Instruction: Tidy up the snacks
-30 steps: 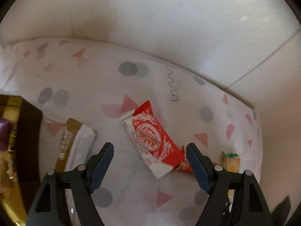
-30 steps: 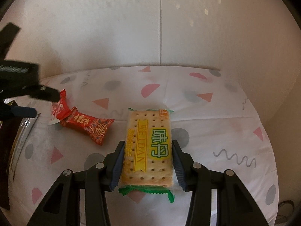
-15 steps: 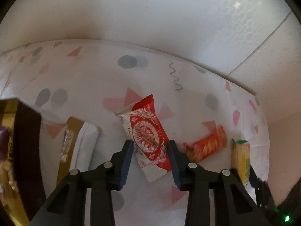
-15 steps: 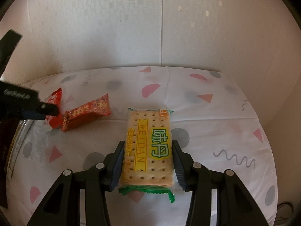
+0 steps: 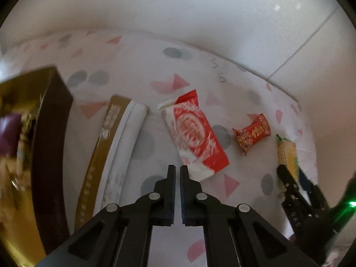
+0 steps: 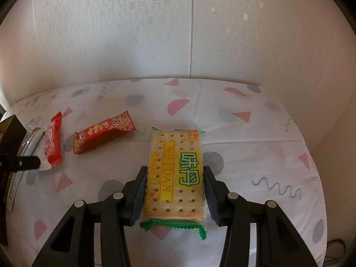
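Note:
My left gripper is shut and empty, its tips just short of the near end of a red-and-white snack packet lying on the tablecloth. A small red candy bar lies to its right; it also shows in the right wrist view. My right gripper is shut on a yellow WEIDAN cracker pack, which rests on the cloth. The left gripper's tip shows at the left edge beside the red-and-white packet.
A gold-and-white flat packet lies left of the red-and-white one. A dark brown box with gold lining and wrapped sweets stands at the far left. The patterned tablecloth runs to a wall behind.
My left gripper closed fully from wide open and drew back off the red-and-white packet, which stayed on the cloth. The red candy bar got turned. The right gripper has not moved.

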Demonstrator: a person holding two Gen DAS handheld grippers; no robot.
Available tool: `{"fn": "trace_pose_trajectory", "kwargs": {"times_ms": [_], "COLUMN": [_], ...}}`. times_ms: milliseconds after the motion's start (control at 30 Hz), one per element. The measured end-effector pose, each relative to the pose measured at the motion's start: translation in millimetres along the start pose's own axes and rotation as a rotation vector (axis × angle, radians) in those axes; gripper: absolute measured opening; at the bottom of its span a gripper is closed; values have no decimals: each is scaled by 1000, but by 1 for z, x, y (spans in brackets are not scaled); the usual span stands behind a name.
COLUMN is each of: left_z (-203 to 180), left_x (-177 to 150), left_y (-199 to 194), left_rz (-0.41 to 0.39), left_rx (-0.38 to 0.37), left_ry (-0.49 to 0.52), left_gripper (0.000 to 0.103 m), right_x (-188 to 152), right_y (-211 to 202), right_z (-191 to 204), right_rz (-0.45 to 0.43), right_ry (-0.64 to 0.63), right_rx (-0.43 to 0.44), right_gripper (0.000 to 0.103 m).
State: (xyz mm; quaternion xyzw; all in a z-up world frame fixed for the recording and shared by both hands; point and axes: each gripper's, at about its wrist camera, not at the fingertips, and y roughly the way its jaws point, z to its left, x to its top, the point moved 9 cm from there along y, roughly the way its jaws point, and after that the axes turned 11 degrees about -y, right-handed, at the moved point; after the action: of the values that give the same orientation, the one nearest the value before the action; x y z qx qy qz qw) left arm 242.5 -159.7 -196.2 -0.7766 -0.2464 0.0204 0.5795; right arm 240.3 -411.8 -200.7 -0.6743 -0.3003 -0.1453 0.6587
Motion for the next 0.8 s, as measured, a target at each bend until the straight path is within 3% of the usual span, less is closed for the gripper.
{"fn": "trace_pose_trajectory", "kwargs": {"times_ms": [67, 233, 467, 667, 800], "left_z": [2, -12, -37, -36, -39], "left_x": [-1, 10, 32, 35, 35], "left_y": [-5, -18, 4, 19, 21], "left_rz": [-2, -70, -75, -75, -115], "left_rx": [-10, 4, 48, 98, 116], "left_ry": [-20, 36, 52, 82, 133], "left_gripper": [9, 53, 54, 54, 43], "right_x": [0, 0, 0, 0, 0], "right_y": [0, 0, 1, 1, 1], "right_z": [0, 0, 0, -1, -1], "right_rz": [1, 1, 0, 0, -1], "right_ry": [0, 2, 2, 4, 4], "right_rx": [-2, -3, 0, 3, 3], "right_gripper": [49, 49, 49, 49, 49]}}
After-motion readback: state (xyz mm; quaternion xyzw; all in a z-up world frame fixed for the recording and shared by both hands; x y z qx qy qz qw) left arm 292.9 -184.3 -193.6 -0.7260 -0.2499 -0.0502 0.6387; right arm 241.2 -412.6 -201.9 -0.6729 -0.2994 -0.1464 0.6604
